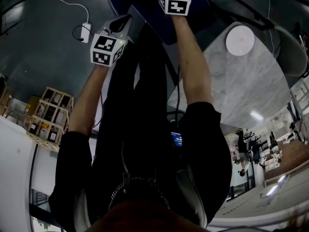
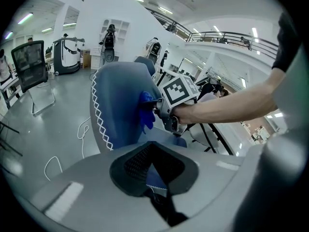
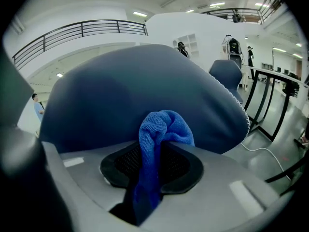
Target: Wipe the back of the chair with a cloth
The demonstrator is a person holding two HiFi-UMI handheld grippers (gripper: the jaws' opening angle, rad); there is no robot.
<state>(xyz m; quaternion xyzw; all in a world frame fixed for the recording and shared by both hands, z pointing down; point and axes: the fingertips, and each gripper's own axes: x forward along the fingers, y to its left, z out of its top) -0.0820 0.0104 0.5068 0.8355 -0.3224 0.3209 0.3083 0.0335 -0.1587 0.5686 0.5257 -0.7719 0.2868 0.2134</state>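
The blue chair back fills the right gripper view, its edge trimmed with white zigzag stitching. My right gripper is shut on a blue cloth, and the bunched cloth presses against the chair back. In the left gripper view the same cloth sits against the chair back under the right gripper. My left gripper is lower down, jaws closed on a strip of blue stitched chair edge. In the head view both arms reach out to the chair, the left gripper at its edge.
A white cable and its adapter lie on the grey floor beside the chair. A black mesh office chair stands off to the left. Black-framed tables stand to the right. A wooden crate is nearby.
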